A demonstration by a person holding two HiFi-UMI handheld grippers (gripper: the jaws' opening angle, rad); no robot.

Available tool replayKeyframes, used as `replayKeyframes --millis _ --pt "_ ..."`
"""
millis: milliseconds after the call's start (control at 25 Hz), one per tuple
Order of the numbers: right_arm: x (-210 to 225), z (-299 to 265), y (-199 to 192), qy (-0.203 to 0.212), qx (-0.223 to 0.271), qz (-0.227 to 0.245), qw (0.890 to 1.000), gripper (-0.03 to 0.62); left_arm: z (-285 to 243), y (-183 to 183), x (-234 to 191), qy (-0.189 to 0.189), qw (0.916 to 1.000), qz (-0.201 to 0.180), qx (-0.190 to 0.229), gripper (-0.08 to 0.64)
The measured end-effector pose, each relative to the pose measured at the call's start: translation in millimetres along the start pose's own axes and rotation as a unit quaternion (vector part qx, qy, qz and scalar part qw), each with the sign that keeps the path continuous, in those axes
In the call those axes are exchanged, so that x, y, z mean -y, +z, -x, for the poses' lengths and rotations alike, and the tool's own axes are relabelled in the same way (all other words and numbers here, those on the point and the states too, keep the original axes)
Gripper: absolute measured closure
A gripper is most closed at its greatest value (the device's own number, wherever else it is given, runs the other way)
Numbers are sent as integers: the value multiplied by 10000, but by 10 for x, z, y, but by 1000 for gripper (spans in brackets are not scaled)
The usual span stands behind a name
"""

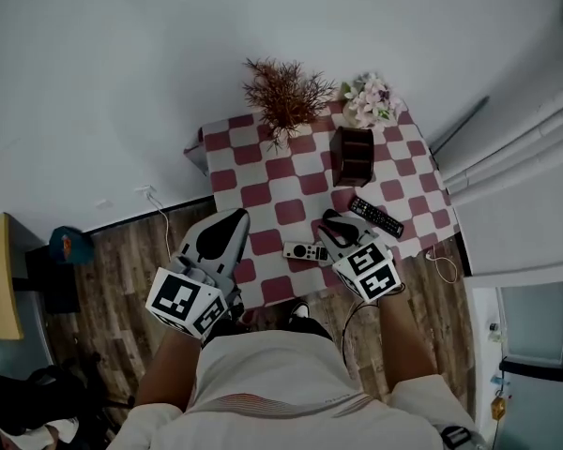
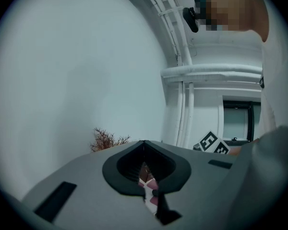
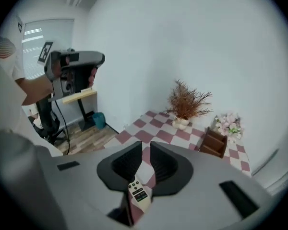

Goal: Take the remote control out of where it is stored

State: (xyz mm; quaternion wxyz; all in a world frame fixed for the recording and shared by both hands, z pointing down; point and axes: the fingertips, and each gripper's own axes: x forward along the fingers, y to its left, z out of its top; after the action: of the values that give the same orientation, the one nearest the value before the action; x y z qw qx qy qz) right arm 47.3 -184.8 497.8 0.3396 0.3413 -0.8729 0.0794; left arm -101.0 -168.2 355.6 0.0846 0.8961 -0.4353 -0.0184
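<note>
While the right gripper (image 3: pixel 146 148) hangs above the pale remote (image 1: pixel 305 251), jaws a slit apart and gripping nothing, a careless dip could shove it off the checked cloth's (image 1: pixel 263 195) near edge. At nine o'clock the left gripper (image 2: pixel 144 145) is closed and empty. Two remotes lie out, the black remote (image 1: pixel 375 217) at two o'clock. Beyond are one wooden holder (image 1: pixel 354 155) at one o'clock, one dried plant (image 1: pixel 283 92) and one flower posy (image 1: pixel 371 99).

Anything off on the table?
Nothing spilled or broken. White remote and black remote lie askew on the checked tablecloth, both outside the wooden holder.
</note>
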Motion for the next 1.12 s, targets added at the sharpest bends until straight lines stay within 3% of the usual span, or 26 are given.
replayKeyframes --millis 240,520,880,1120 --pt "174 494 234 -633 1070 -534 9908 561 -153 105 173 -246 9996 -168 35 551" --pt "380 995 387 -1056 2174 -1258 9622 572 -267 205 370 -473 9982 -367 16 551" --pt "492 1330 487 -1427 2722 -1431 9408 577 -315 257 486 -596 9971 -479 28 551" --pt "574 1477 514 -1765 2839 -1377 9324 578 -342 269 528 -651 9966 -506 50 551"
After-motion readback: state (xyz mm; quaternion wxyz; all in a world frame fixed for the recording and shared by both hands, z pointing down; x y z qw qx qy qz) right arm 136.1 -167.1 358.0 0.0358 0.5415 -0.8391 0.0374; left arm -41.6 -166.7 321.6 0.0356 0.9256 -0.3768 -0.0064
